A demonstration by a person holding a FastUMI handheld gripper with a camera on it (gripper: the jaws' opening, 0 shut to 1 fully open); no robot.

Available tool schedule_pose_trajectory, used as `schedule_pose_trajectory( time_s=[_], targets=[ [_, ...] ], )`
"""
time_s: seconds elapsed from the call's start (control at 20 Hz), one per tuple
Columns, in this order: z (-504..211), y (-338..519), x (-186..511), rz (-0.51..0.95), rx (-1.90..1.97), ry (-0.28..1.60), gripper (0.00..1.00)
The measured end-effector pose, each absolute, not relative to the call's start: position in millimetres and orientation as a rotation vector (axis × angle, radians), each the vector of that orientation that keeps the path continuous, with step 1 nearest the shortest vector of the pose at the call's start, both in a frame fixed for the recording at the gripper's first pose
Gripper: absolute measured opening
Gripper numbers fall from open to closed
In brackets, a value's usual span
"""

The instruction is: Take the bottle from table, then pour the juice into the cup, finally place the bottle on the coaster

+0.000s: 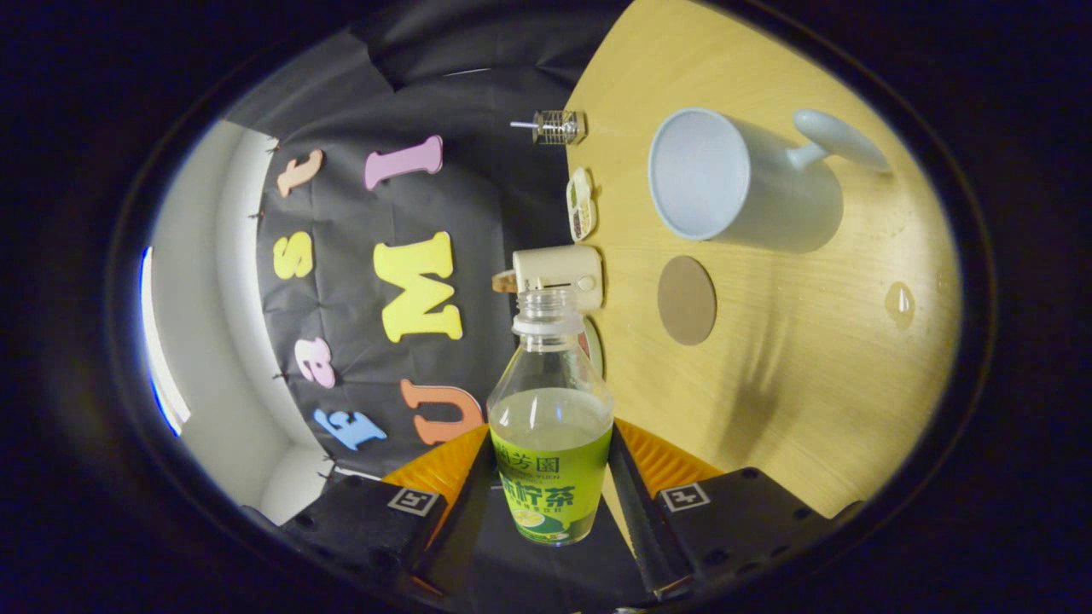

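Firmly between the gripper [550,477] fingers, the uncapped bottle [550,443] stands half-full.

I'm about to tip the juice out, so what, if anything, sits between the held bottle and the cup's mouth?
Nothing visible does. The gripper is shut on the uncapped bottle, and only bare table separates its neck from the white cup. The brown coaster lies flat beside that line, and the small items at the table's edge stand off it.

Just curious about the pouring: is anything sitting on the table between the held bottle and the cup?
Gripper view: only the round coaster lies between the bottle and cup.
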State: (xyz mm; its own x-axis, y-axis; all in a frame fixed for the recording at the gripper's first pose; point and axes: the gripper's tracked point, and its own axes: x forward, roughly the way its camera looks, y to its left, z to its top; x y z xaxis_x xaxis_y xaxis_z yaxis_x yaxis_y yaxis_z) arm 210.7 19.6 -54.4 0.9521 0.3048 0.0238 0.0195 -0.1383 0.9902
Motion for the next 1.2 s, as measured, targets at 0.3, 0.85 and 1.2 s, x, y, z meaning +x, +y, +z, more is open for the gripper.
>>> schedule_pose_trajectory(
  time_s=[0.3,0.85,1.2],
  targets=[
    [-49.2,3.4,215.7,0.267,1.812,0.204,0.79],
    [-45.0,-4.9,211.4,0.29,1.929,0.18,0.79],
    [-43.4,-7.1,209.9,0.315,1.98,0.157,0.79]
  ],
)
